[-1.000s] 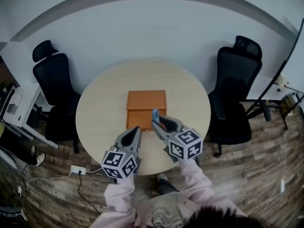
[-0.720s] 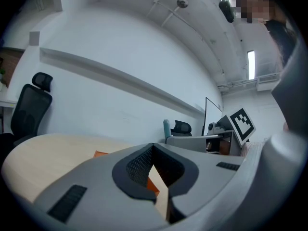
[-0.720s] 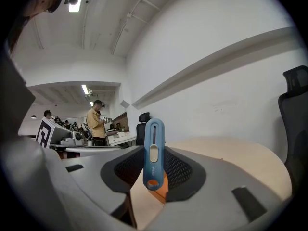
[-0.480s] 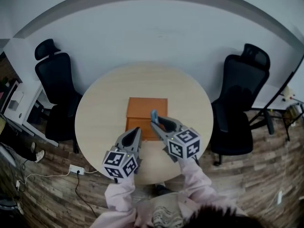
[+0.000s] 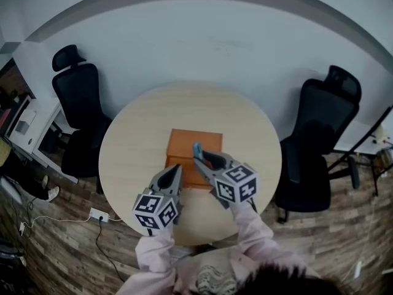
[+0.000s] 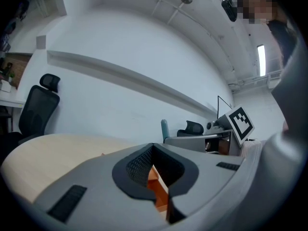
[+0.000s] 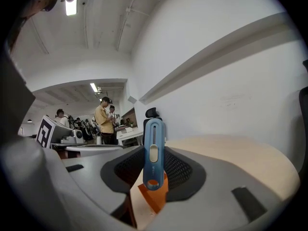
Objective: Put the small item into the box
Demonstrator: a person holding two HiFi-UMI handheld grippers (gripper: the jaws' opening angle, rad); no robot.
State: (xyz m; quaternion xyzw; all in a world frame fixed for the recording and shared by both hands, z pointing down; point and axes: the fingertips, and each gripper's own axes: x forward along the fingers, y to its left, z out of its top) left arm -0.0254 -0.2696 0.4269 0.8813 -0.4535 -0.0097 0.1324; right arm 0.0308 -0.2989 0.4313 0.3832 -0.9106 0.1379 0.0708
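Round tabletop [image 5: 132, 140], pale wood, with an orange box [image 5: 184, 143] lying at its centre. One black chair [image 5: 83, 115] stands at the far left and a second chair [image 5: 319, 134] at the right, both off the tabletop edge.

Right claw [image 5: 198, 157]: gripping the blue item [image 7: 154, 153]. In the right gripper view the item stands upright between the two dark pads, clamped on both sides. It is a slim blue piece with a long slot, a pale slider and a round hole at its lower end. The box [image 7: 156, 198] shows as orange directly below it. In the head view the item [image 5: 197, 148] sticks up from the claw tips over the near half of the box. The view is too small to tell whether its lower end touches the box.

Left claw [image 5: 175, 169]: closed and empty. In the left gripper view the tips [image 6: 153, 148] meet at a point, and only a sliver of the box [image 6: 156, 186] shows through the slit under them. It sits just left of the right claw, with its tip at the near edge of the box.

Both claws are near the person, side by side but apart. Several people [image 7: 102, 121] stand at the far left in the right gripper view.
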